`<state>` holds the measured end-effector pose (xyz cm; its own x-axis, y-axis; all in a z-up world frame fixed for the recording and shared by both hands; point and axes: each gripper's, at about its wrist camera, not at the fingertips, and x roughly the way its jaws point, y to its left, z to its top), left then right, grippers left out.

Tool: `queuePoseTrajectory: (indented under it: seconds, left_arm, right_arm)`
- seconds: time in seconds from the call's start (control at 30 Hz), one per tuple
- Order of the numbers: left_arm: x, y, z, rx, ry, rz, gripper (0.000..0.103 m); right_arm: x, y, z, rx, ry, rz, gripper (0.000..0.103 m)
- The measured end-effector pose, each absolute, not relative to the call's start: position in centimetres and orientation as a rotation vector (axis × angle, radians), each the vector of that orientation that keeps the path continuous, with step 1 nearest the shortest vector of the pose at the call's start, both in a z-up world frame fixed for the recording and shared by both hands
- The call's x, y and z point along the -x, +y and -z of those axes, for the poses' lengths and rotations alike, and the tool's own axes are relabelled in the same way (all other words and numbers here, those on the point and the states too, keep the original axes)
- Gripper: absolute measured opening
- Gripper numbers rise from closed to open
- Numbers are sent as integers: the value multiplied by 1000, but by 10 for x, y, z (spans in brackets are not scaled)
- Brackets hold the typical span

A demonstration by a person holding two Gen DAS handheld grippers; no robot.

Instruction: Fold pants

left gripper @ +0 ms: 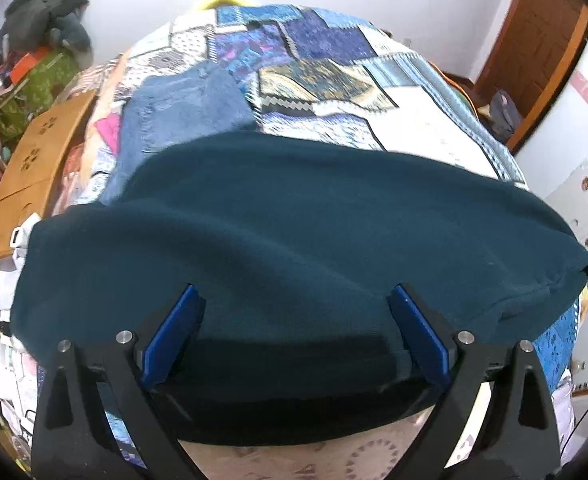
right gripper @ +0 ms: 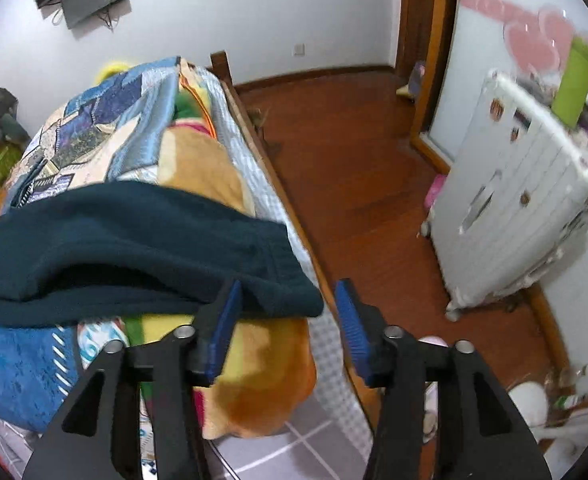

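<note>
Dark teal pants (left gripper: 286, 232) lie folded across the near end of a bed with a patchwork quilt (left gripper: 334, 80). My left gripper (left gripper: 294, 300) is open, its blue pads wide apart just over the near edge of the pants. In the right wrist view the pants (right gripper: 134, 248) show as a doubled layer with their right end at the bed's edge. My right gripper (right gripper: 288, 296) is open, its left pad beside the right end of the pants and holding nothing.
A folded blue denim garment (left gripper: 182, 108) lies further up the bed. A wooden board (left gripper: 34, 168) and a clothes pile (left gripper: 38, 40) are at the left. A white cabinet (right gripper: 526, 200) stands on the wooden floor (right gripper: 354, 152) to the right of the bed.
</note>
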<state>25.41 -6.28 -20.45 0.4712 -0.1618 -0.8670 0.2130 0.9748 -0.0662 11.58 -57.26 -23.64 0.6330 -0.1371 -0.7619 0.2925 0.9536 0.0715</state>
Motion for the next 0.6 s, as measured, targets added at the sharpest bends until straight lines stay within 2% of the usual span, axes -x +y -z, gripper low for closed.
queuePoseTrajectory:
  seconds: [0.33, 0.6]
  left_arm:
    - [-242, 42, 168, 39, 919, 26, 97]
    - [-228, 166, 181, 188, 941, -191, 97]
  right_arm:
    - [-164, -488, 168, -108, 681, 36, 56]
    - [-219, -385, 145, -49, 611, -245, 57]
